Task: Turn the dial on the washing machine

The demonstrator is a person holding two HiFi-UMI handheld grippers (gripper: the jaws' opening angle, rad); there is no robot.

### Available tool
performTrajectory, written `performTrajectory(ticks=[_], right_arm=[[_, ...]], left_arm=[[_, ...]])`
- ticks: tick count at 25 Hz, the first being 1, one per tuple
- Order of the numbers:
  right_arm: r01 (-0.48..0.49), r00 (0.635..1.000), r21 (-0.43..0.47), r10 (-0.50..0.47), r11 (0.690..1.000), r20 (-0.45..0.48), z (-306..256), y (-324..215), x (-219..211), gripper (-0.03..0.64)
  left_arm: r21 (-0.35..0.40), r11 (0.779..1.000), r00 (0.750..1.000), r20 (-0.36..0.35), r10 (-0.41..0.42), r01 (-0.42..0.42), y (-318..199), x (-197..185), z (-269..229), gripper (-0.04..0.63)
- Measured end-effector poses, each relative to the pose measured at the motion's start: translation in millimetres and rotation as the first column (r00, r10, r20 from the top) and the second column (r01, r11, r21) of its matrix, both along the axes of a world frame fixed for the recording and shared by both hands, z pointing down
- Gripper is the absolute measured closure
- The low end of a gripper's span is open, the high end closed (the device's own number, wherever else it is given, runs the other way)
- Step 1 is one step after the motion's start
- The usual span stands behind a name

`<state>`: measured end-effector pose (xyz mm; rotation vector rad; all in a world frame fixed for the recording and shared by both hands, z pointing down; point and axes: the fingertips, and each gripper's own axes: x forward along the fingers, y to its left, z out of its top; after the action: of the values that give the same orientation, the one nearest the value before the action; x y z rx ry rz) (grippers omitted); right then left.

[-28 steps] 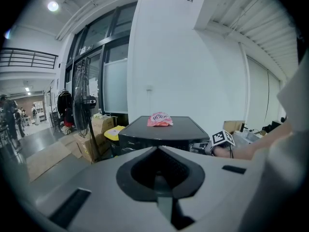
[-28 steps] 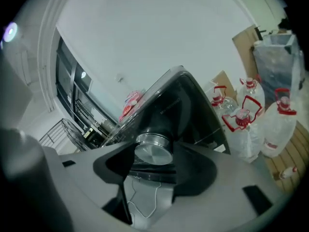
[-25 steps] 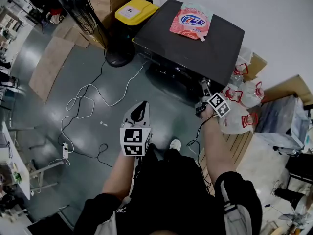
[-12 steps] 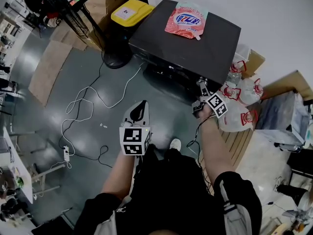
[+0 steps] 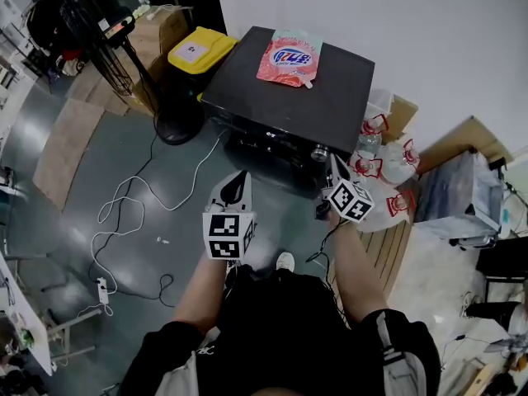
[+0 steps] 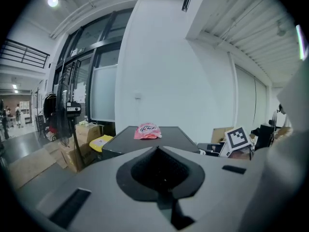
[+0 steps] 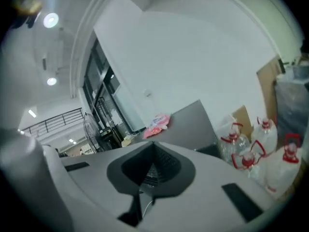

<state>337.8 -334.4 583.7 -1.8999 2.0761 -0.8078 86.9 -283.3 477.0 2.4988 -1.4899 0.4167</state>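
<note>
The black washing machine [image 5: 280,97] stands against the white wall, with a pink pouch [image 5: 289,58] lying on its lid. Its silver dial [image 5: 320,152] sits at the right end of the front panel. My right gripper [image 5: 333,165] points up at the panel just right of the dial; whether it touches the dial I cannot tell. Its jaws have just closed and are shut, with nothing between them [image 7: 153,144]. My left gripper [image 5: 238,178] hovers over the floor in front of the machine, shut and empty [image 6: 157,149]. Both gripper views look across the lid [image 6: 169,132] [image 7: 193,122].
A yellow-lidded bin [image 5: 196,52] and cardboard boxes stand left of the machine. Water jugs with red handles [image 5: 384,159] crowd its right side, in front of a box. A white cable [image 5: 124,213] loops over the grey floor. A fan stand [image 5: 169,122] is near the left corner.
My right gripper has risen along the machine's right front corner to the level of the dial and rolled. The left gripper has hardly shifted. The head view now shows more of the wall.
</note>
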Motion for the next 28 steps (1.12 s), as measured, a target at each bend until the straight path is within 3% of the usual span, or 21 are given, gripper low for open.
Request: performTrajectory(ticks=[3, 6, 10, 13, 28], right_arm=[[0.016, 0.988, 0.106, 0.001, 0.994, -0.154, -56, 13, -10, 0.618], [0.012, 0.95, 0.193, 0.049, 0.981, -0.31, -106, 29, -20, 0.618], [0.01, 0.902, 0.285, 0.114, 0.959, -0.416, -153, 52, -40, 0.618], [0.008, 0.885, 0.315, 0.14, 0.949, -0.445, -168, 63, -52, 0.618], [-0.04, 0.881, 0.322, 0.186, 0.946, -0.435, -176, 71, -78, 0.617]], left_arm=[[0.027, 0.999, 0.999, -0.018, 0.036, -0.035, -5, 7, -13, 0.583], [0.058, 0.996, 0.997, -0.034, 0.065, -0.063, -7, 10, -26, 0.583], [0.092, 0.991, 0.994, -0.048, 0.099, -0.094, -11, 7, -40, 0.583], [0.114, 0.987, 0.991, -0.053, 0.121, -0.114, -13, 5, -48, 0.583], [0.148, 0.978, 0.985, -0.072, 0.16, -0.148, -20, -17, -63, 0.583]])
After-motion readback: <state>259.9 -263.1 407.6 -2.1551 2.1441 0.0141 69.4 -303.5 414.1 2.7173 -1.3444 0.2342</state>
